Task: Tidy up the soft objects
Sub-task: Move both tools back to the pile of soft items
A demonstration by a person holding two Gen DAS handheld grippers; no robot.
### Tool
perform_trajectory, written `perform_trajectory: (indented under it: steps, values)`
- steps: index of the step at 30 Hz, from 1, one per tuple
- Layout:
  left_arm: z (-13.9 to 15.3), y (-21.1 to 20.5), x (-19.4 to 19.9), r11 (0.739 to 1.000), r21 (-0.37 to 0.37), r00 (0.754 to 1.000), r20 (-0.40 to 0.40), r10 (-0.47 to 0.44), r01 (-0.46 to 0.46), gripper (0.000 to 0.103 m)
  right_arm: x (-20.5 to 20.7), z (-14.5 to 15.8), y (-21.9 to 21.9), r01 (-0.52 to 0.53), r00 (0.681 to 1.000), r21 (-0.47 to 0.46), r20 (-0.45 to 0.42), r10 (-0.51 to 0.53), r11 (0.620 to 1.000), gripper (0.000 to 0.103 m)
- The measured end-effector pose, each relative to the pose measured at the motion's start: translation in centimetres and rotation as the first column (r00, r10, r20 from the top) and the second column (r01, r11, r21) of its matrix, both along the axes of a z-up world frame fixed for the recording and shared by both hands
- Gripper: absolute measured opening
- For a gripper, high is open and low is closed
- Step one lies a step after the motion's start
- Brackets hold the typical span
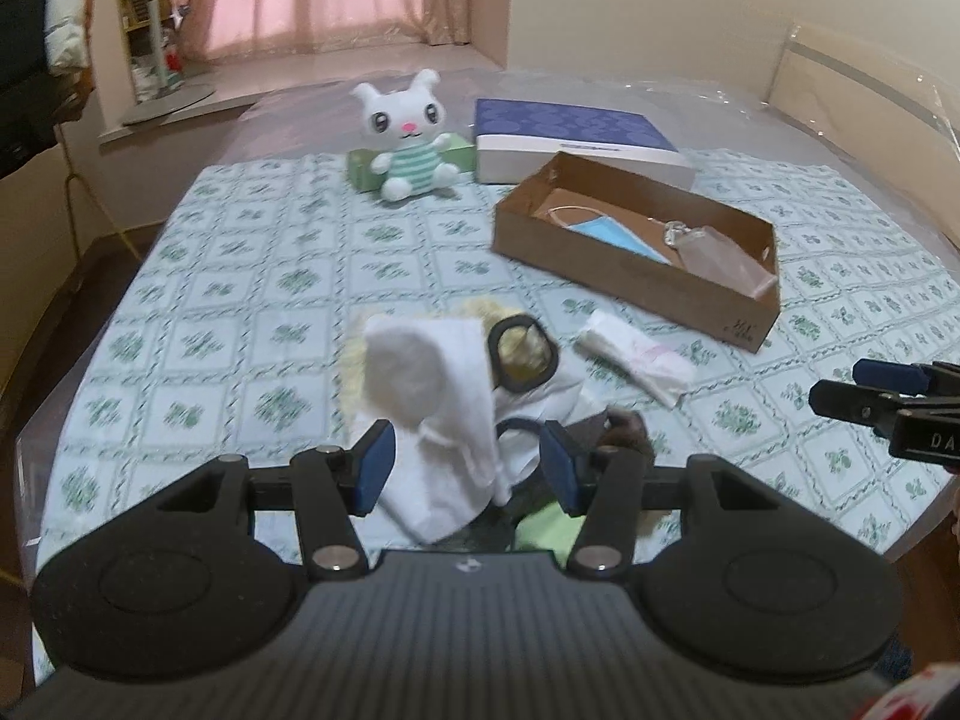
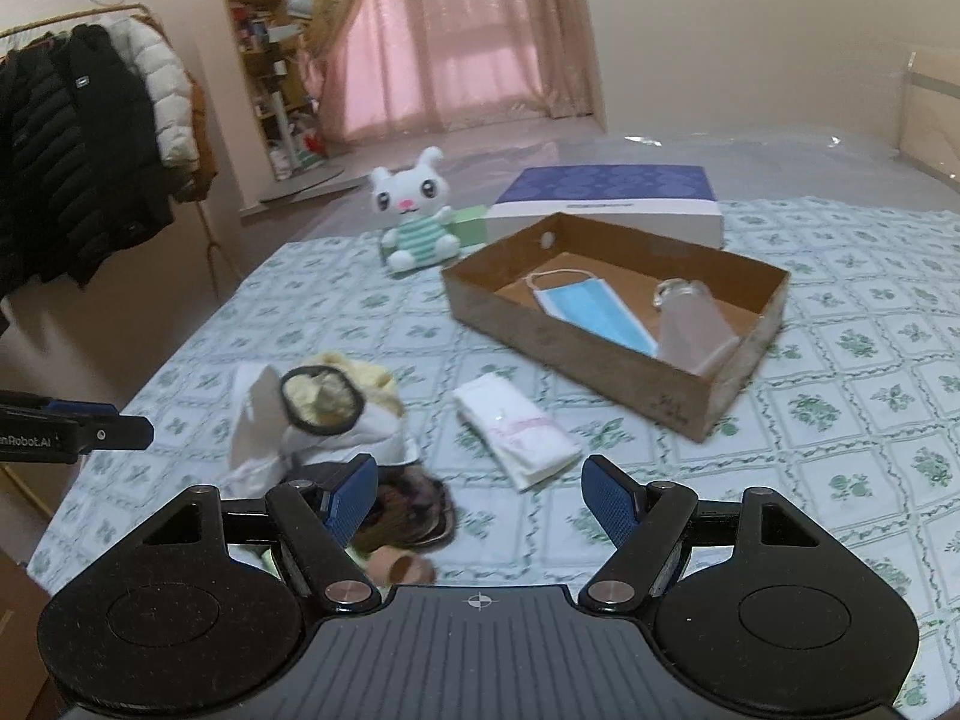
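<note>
Jaws of both the left gripper and right gripper stand wide and hold nothing. Near them lies the pile of soft things; lower one gripper squarely over a single piece, then carry it right and far to the cardboard box.

One plush rabbit sits at the far end of the cloth. Behind it lies one green box, and beside that one flat blue-topped box. One open cardboard box holds two things: one blue face mask and one clear pouch. One white tissue pack lies alone on the cloth. The near heap has one white cloth, one yellow fluffy piece, one dark furry piece and one black-rimmed ring; any more in it cannot be counted. Two grippers are in view, each with two blue-padded fingers.
</note>
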State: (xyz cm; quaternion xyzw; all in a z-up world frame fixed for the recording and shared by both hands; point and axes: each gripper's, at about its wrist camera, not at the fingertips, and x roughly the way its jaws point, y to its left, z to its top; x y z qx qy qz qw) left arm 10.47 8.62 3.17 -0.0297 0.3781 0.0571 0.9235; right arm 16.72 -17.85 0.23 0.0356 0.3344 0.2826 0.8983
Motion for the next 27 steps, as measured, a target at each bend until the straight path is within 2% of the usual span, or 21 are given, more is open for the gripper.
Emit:
perform_trajectory:
  steps: [12,27]
  values:
    - [-1.4,1.2,-3.8,0.997,-0.028,0.997,-0.031,0.067,-0.068,0.050,-1.4,-1.3,2.8,-0.087,0.996,-0.005,-0.030,0.087,0.996,0.075]
    - [-3.7,0.8,-4.1,0.995,-0.068,0.995,-0.076,0.067,-0.072,0.050,-1.7,-4.4,4.2,-0.127,0.988,-0.053,-0.093,0.122,0.991,0.075]
